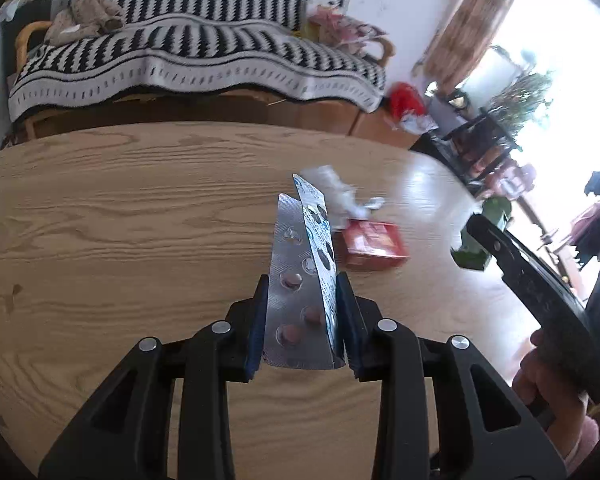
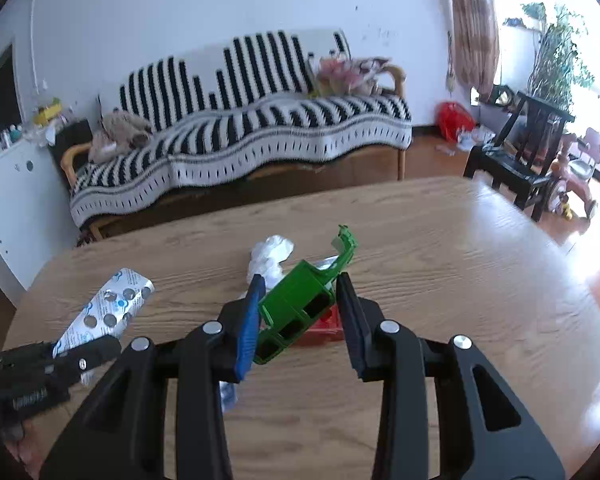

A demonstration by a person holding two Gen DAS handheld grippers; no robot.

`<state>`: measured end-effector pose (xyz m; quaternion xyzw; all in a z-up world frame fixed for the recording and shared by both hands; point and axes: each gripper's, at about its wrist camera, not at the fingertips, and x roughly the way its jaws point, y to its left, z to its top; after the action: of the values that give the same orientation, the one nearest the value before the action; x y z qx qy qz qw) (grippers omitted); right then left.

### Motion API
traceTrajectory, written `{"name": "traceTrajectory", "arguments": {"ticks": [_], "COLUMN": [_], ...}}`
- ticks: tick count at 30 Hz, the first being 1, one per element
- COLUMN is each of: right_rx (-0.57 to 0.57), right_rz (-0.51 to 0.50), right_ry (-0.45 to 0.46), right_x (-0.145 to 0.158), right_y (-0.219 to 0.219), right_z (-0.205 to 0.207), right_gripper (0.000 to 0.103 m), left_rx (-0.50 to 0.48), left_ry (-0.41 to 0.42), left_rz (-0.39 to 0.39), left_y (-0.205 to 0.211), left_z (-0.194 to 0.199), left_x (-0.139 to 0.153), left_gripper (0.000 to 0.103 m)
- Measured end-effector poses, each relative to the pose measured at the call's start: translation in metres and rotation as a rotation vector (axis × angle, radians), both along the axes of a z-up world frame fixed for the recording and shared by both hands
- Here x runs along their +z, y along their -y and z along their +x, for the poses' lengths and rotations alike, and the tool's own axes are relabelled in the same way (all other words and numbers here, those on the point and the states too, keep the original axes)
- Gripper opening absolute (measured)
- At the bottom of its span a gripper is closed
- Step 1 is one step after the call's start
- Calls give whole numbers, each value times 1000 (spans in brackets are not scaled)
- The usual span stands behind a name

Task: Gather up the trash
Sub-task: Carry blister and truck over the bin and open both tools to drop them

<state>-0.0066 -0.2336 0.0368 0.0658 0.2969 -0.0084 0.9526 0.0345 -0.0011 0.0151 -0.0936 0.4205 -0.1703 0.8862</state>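
My left gripper [image 1: 302, 284] is shut on two silver pill blister packs [image 1: 296, 280], held upright above the wooden table [image 1: 120, 220]. They also show in the right wrist view [image 2: 108, 312], at the left. My right gripper [image 2: 300, 284] is shut on a torn green carton [image 2: 300, 304], held above the table; the carton also shows in the left wrist view [image 1: 484, 236]. A crumpled white tissue [image 1: 340, 192] and a red box [image 1: 374, 244] lie on the table past the left gripper. In the right wrist view the tissue [image 2: 270, 258] and the red box [image 2: 326, 326] sit behind and under the carton.
A sofa with a black-and-white striped blanket [image 2: 240, 136] stands beyond the table's far edge. A black chair [image 2: 520, 160], plants and a red bag [image 2: 454, 120] are at the right by the bright window. A white cabinet [image 2: 4, 208] is at the left.
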Motion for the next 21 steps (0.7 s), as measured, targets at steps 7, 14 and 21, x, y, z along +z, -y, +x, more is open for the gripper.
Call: {"name": "traceTrajectory", "arguments": {"ticks": [7,14,21], "right_rx": [-41,-206,-325], "right_rz": [-7,295,513], "right_ry": [-1,-235,-481], "right_x": [24,-59,-191], "right_y": [100,224,269], "right_z": [-111,-201,-245], "right_gripper": [37,37,37], "left_rx": [-250,-482,-629], "left_ry": [18,-149,-402], "left_rz": [-36,104,219], "left_y": [104,234,312], "left_z": [-94,-153,-186], "left_x": [22,-37,-148], "left_gripper": [32,32,32]}}
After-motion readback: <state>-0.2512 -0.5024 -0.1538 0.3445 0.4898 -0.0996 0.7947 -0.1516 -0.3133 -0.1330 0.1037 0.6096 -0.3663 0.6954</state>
